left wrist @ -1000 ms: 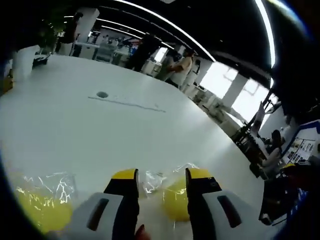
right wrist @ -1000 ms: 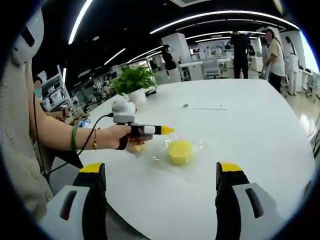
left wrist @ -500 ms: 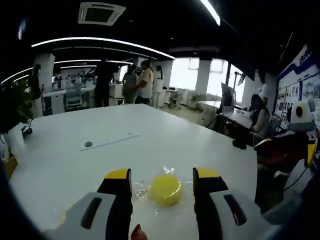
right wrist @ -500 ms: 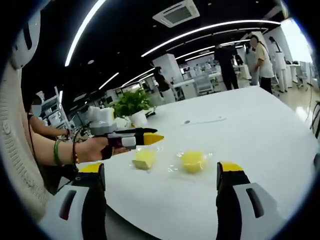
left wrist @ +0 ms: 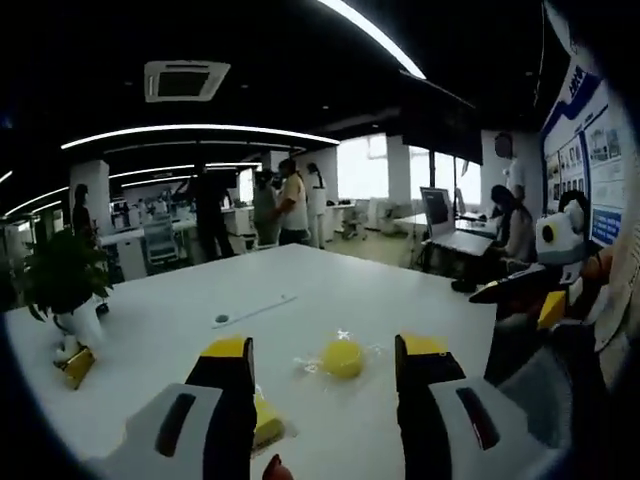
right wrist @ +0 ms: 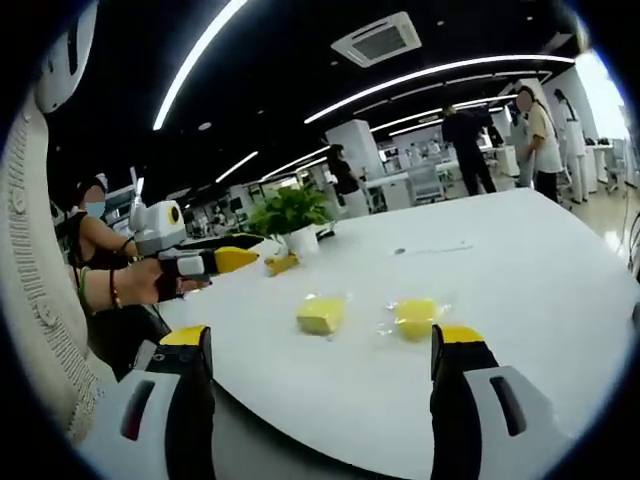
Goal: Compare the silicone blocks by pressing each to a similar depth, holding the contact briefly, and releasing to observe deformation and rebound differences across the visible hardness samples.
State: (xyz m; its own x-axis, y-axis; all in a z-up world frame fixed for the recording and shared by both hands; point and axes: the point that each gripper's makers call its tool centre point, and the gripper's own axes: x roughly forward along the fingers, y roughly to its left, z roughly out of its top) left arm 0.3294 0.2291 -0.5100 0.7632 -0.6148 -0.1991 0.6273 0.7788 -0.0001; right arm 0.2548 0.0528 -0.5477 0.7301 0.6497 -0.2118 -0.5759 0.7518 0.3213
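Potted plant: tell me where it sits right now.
In the right gripper view the potted plant stands at the table's far edge, behind the two yellow blocks, just past the left gripper.

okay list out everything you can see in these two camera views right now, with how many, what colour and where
silicone blocks: two, yellow, each in clear wrap, side by side on the table; the other lies to its right in the right gripper view
table: one, white, large, under the blocks
potted plant: one, green in a white pot, far table edge
small yellow object: one, beside the plant pot
people: several, standing in the background office
ceiling vent: one, white, overhead
left gripper: one, yellow tip, held above the table, jaws together
right gripper: one, yellow-tipped jaws wide apart
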